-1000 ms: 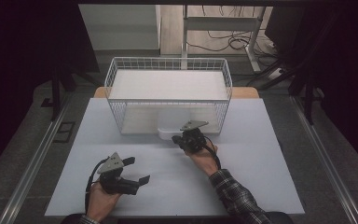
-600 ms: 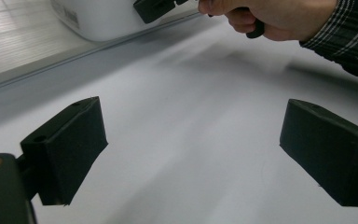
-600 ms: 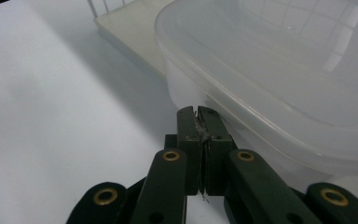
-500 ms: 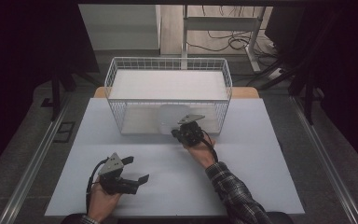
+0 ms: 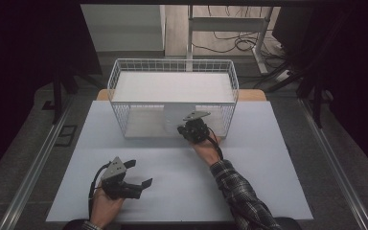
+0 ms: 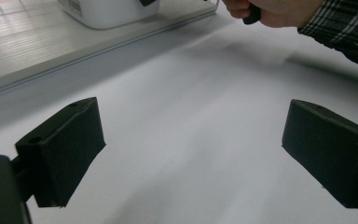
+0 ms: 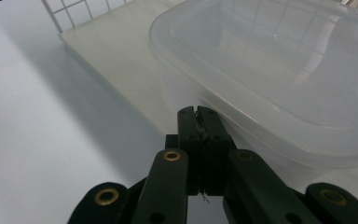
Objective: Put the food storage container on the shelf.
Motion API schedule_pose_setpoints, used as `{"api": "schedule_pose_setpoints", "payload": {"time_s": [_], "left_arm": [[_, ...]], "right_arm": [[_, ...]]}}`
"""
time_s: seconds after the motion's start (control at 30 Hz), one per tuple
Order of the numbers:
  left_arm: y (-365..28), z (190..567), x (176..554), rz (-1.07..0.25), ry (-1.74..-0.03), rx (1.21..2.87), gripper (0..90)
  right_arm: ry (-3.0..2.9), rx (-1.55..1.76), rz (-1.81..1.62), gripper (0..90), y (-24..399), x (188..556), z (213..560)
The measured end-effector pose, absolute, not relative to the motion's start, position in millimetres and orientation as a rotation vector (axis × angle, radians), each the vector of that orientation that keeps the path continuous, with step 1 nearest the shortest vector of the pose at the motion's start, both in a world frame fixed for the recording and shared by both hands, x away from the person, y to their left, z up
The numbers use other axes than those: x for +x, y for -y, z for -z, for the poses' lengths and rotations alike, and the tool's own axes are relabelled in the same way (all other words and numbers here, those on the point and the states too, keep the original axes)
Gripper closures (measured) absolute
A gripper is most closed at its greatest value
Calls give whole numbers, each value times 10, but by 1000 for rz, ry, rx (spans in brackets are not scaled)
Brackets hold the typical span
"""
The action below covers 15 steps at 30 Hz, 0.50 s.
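Right claw (image 5: 188, 130) is pressed closed, arm stretched forward; left claw (image 5: 139, 174) rests low, jaws spread wide

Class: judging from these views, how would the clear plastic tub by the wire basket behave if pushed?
The tub looks thin-walled and empty, so probably light. It is low and wide, so likelier to slide than tip. Its glossy sides may slip against the jaws.

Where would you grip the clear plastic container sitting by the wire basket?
On its protruding rim, near edge. The clear plastic container sits upright, its wide body probably too broad for the jaws, but the thin lip overhangs the wall. The right gripper, now shut, would need to open and come in level from the table side.
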<state>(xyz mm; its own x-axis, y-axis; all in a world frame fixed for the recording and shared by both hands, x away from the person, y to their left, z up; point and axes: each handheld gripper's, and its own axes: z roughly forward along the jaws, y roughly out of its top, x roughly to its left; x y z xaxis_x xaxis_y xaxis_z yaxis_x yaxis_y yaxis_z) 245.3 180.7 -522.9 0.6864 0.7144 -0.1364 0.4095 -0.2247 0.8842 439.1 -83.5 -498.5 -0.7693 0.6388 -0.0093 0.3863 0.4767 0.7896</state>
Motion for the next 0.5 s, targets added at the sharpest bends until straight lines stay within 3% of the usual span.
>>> {"api": "schedule_pose_setpoints", "payload": {"time_s": [0.5], "left_arm": [[-1806, 5232, 2454, -357, -878, 1847, 53]], "right_arm": [[-2407, 883, -1163, 865, 861, 4445, 4981]]}}
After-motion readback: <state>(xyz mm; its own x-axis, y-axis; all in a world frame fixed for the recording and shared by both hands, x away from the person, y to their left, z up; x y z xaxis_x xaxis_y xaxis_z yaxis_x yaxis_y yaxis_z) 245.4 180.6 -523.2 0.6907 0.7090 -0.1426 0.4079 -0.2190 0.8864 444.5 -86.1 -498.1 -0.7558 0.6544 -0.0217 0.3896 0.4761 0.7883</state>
